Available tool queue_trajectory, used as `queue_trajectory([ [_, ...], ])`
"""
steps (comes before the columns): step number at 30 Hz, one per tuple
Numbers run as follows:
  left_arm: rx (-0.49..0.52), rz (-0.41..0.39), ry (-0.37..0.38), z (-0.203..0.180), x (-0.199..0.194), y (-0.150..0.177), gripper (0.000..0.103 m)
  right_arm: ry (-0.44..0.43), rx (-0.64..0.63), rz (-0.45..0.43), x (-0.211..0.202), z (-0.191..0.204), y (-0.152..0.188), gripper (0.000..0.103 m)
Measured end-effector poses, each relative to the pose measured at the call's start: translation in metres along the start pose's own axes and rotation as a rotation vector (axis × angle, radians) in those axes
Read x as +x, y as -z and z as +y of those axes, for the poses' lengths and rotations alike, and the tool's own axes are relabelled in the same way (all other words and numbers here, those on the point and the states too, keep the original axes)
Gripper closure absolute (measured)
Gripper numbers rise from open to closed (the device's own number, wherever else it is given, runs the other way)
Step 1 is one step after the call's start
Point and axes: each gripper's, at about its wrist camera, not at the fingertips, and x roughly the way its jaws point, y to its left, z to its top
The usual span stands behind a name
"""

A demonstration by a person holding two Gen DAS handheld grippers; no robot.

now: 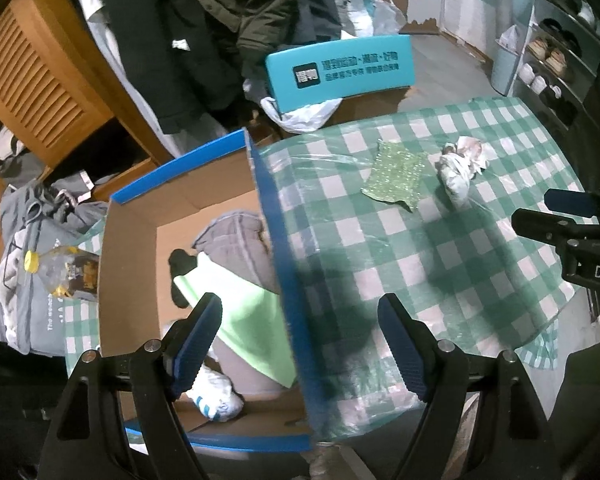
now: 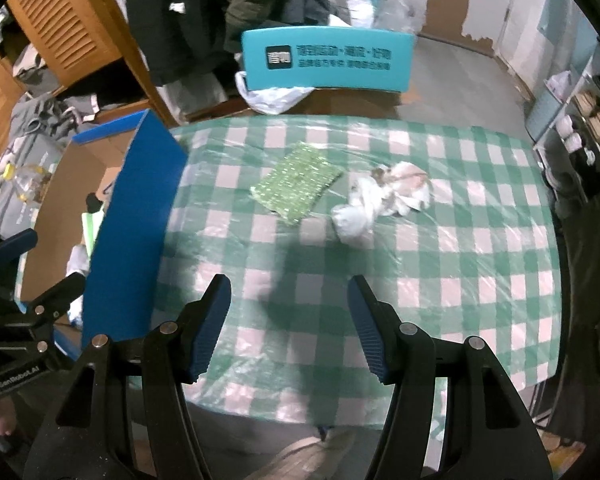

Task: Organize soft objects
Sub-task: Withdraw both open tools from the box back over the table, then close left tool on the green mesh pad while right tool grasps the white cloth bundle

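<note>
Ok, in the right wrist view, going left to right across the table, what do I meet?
Cardboard box → its blue flap → green sparkly cloth → white crumpled bundle. Both sit on the checked tablecloth.

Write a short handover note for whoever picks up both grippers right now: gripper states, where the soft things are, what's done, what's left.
Left gripper: open, empty, over the edge of the cardboard box.
Right gripper: open, empty, above the checked tablecloth.
Done: grey garment, light green cloth and white sock lie in the box.
Left: green sparkly cloth and white crumpled bundle lie on the table, side by side, untouched.
</note>
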Motion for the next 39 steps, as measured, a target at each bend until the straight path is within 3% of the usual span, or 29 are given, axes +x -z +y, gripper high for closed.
queue_trajectory([
  [22, 0.050, 0.061, 0.025, -0.047, 0.030, -0.025, 0.021, 0.036, 0.104, 0.050, 0.015, -0.068, 0.014, 0.043],
  [35, 0.066, 0.069, 0.032, -0.062, 0.056, -0.076, 0.021, 0.027, 0.200, 0.108, 0.040, -0.099, -0.012, 0.043],
  [39, 0.057, 0.084, 0.041, -0.065, 0.076, -0.093, 0.015, 0.017, 0.231, 0.127, 0.052, -0.105, -0.030, 0.043],
])
